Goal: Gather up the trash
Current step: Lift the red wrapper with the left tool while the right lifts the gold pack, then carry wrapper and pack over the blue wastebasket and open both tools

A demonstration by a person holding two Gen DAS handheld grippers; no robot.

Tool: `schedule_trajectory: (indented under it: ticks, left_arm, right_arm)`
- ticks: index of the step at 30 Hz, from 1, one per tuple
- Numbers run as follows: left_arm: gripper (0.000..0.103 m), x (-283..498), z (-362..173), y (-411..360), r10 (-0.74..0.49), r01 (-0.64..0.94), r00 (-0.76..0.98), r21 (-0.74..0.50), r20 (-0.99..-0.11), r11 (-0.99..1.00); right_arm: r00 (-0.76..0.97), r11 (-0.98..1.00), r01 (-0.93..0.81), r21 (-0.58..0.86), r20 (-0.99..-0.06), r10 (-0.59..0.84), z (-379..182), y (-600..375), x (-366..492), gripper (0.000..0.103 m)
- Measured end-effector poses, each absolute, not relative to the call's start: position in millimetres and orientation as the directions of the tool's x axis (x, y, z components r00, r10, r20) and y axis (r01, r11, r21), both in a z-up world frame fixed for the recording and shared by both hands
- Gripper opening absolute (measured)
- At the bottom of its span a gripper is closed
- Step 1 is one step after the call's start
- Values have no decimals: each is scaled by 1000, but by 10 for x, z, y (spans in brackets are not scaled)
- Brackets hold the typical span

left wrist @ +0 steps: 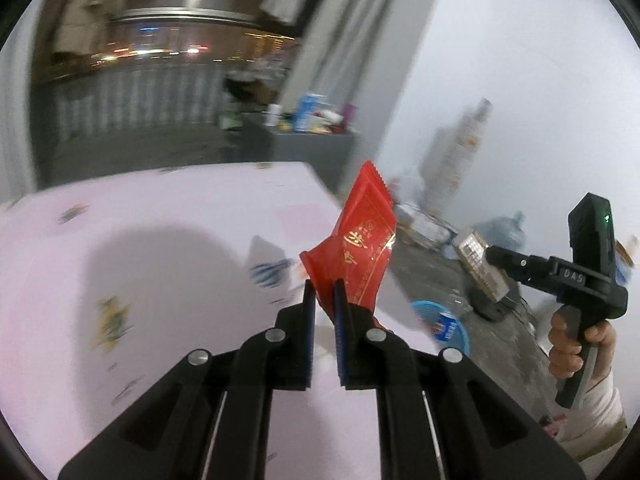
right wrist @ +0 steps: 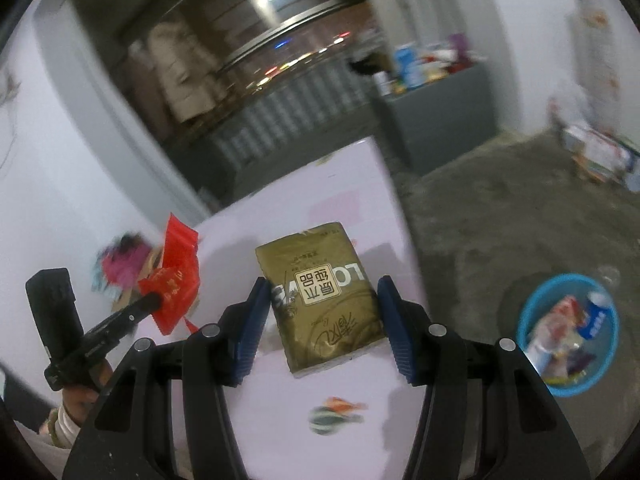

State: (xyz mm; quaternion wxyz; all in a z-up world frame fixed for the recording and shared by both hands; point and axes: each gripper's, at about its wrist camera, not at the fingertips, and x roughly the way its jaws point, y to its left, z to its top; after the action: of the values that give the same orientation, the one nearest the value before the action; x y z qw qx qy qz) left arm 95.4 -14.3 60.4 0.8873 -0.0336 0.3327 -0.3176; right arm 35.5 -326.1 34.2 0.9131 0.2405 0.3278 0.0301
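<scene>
1. Above the pink worktop (left wrist: 160, 248): left gripper (left wrist: 323, 288) clamped tight on a red wrapper (left wrist: 360, 248), which sticks up between the blue pads.
2. Right gripper (right wrist: 324, 316) about half spread, pads pressing both sides of a gold tissue pack (right wrist: 320, 292), held over the worktop.
3. Blue basin (right wrist: 568, 336) on the grey floor (right wrist: 480, 220), holding assorted wrappers, beside the worktop edge.

Dim indoor light, motion blur throughout (background worst), fisheye-bent edges, dark corners.
</scene>
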Motion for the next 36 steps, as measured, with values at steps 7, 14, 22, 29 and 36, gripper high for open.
schedule_trajectory:
  ticks: [7,14,22,29,36]
  left_arm:
    - [8,1186,685,-1306,-680,694,404,-279,-612,664]
    - [9,1360,359,-2613,-659,775,211,-288,-722,563]
    - [9,1406,-282,-3759,-562,826,94,-251,-822,504]
    - [52,1421,-830,-4530,-477,846,19,-240,-879,476]
    - [58,1315,-874,-4475,-484,837,29,-244,-875,491]
  right_arm:
    - [815,814,302,496,-577,50,271,-3979,-95,52]
    - [792,705,457,542,-608,-46,-41,-4531,-335,52]
    - [701,547,638,541,-703,-122,-615,-5125,-548,52]
    - [587,446,754,483,-800,-126,-1251,-5552,-433,67]
    - [573,391,773,499,-814,-95,-1461,-5514,-576,67]
